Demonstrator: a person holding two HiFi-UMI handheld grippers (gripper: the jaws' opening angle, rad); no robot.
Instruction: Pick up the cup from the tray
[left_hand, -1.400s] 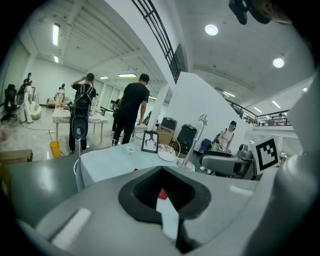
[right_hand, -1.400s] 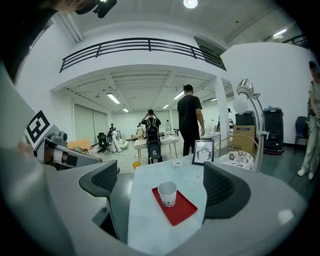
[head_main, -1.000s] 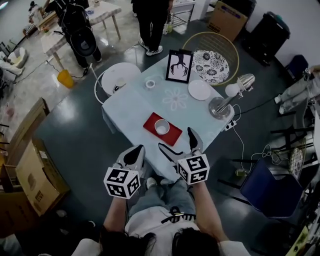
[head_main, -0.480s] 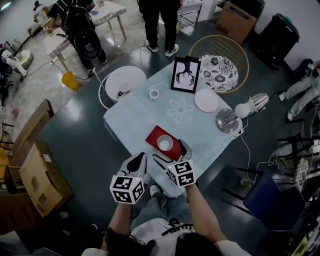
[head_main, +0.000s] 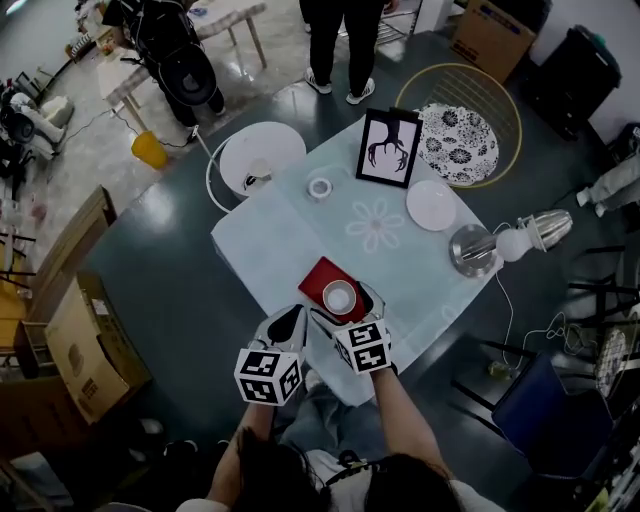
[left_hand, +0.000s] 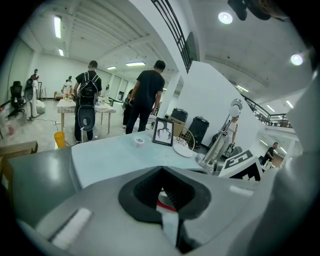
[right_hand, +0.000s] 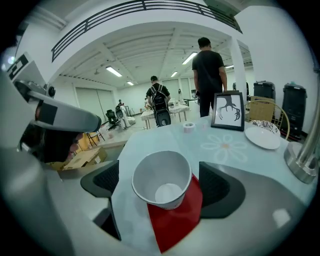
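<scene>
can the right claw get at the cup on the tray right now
Probably yes: the right claw is open with its jaws either side of the cup, which stands upright on the red tray, and nothing sits between them.

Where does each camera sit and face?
Head view: on the person's head, steeply down at the table; forearms, left tongs and right tongs show.
Left gripper view: on the left tongs, looking across the table over its closed jaws.
Right gripper view: on the right tongs, facing the cup between its open jaws.
Shared: head and right gripper views show the cup on the red tray.
</scene>
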